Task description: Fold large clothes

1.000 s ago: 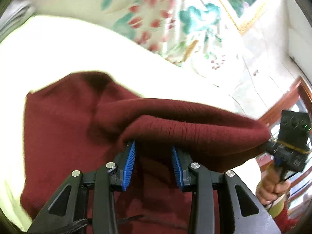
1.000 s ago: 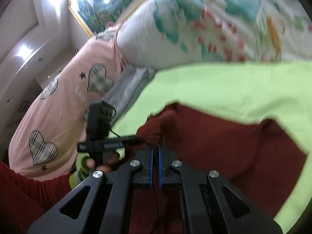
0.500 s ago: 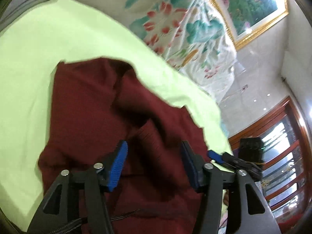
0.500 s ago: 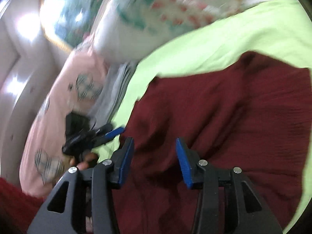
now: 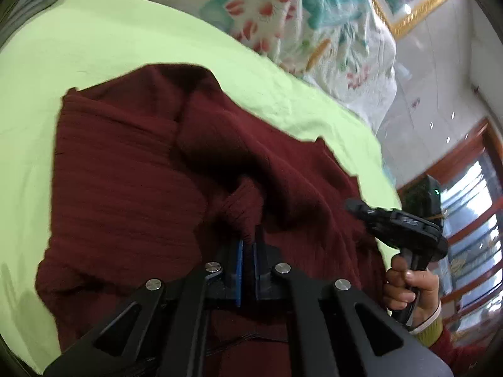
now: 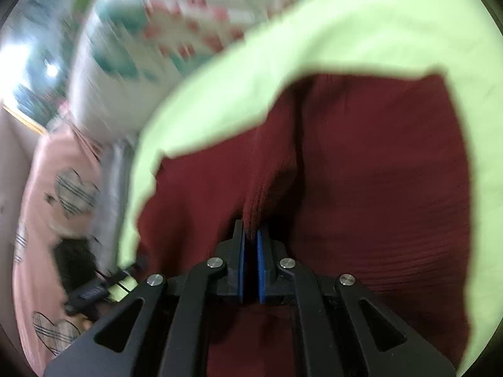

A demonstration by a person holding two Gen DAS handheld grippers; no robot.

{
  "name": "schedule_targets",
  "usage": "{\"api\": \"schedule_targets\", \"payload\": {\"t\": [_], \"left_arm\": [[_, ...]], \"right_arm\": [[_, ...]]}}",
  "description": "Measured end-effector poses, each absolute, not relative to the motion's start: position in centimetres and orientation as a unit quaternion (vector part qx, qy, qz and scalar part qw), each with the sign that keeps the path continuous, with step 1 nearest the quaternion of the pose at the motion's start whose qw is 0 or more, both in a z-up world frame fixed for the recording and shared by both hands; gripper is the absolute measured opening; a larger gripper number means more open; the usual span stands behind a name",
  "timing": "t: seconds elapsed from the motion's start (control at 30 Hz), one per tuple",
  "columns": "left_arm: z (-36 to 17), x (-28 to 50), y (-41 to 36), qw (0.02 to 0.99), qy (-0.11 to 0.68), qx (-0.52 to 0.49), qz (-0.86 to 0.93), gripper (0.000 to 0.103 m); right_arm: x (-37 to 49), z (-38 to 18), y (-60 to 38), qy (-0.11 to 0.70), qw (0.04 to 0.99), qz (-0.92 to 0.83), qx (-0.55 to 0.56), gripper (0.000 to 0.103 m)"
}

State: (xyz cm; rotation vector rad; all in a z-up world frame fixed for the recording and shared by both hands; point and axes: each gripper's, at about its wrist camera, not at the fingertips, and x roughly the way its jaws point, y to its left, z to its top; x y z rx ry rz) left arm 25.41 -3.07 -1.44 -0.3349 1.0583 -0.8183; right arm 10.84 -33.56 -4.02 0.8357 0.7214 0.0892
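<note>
On the green sheet, both grippers' fingers pinch the rumpled maroon sweater.

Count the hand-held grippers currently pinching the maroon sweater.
2. The left hand-held gripper is shut on a ribbed fold of the maroon sweater near its middle; the right hand-held gripper is shut on another raised fold. Both folds lie over the green sheet.
</note>
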Motion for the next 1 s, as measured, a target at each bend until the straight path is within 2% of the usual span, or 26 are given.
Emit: {"api": "schedule_targets", "payload": {"t": [0.1,0.23,0.3,0.37,0.43,0.47,0.5,0.6,0.67,0.7,0.73,0.77,0.8,1.0], "left_arm": [[-2.2,24.7,-1.2,0.766,0.485,-0.197,-0.374,0.000],[-4.8,23.8,0.0,0.754,0.515,-0.211,-0.348,0.000],[-4.2,23.3,0.4,0.751,0.510,-0.223,-0.356,0.000],[-3.0,23.0,0.2,0.754,0.501,-0.217,-0.365,0.009],[-1.6,23.2,-0.9,0.758,0.497,-0.196,-0.374,0.041],[-1.2,23.5,-1.4,0.759,0.498,-0.190,-0.374,0.048],[-0.9,23.9,-2.0,0.761,0.497,-0.185,-0.373,0.055],[-0.8,25.5,-3.8,0.757,0.505,-0.188,-0.370,0.060],[-1.2,26.6,-5.1,0.752,0.513,-0.190,-0.367,0.057],[-1.4,27.1,-5.8,0.757,0.514,-0.180,-0.361,0.036],[-1.4,27.6,-6.7,0.767,0.512,-0.156,-0.354,0.000],[-1.3,28.0,-7.4,0.775,0.511,-0.138,-0.346,0.005],[-1.0,28.6,-7.6,0.791,0.500,-0.120,-0.333,0.003],[-0.6,33.4,-6.5,0.825,0.480,-0.107,-0.277,0.002]], "right_arm": [[8.4,-1.9,-36.0,0.315,0.864,0.014,0.394,0.007],[9.0,-4.0,-36.2,0.366,0.848,-0.001,0.383,0.007],[9.0,-5.1,-36.2,0.375,0.833,0.013,0.407,0.011],[8.3,-5.2,-35.9,0.367,0.833,0.012,0.415,0.014],[8.3,-5.0,-35.6,0.362,0.836,0.010,0.413,0.018],[8.3,-4.9,-35.5,0.362,0.836,0.009,0.412,0.019],[8.3,-4.8,-35.3,0.363,0.836,0.007,0.412,0.021],[8.4,-4.6,-35.1,0.361,0.836,0.006,0.413,0.024],[8.6,-4.7,-34.7,0.363,0.837,0.008,0.410,0.024],[8.8,-4.7,-34.6,0.363,0.838,0.009,0.407,0.024],[9.0,-4.5,-34.3,0.365,0.841,0.013,0.399,0.023],[9.2,-4.3,-34.3,0.365,0.843,0.015,0.395,0.014],[9.5,-3.7,-34.1,0.361,0.850,0.015,0.384,0.008],[12.0,-2.8,-34.6,0.352,0.859,0.003,0.371,0.008]]}}
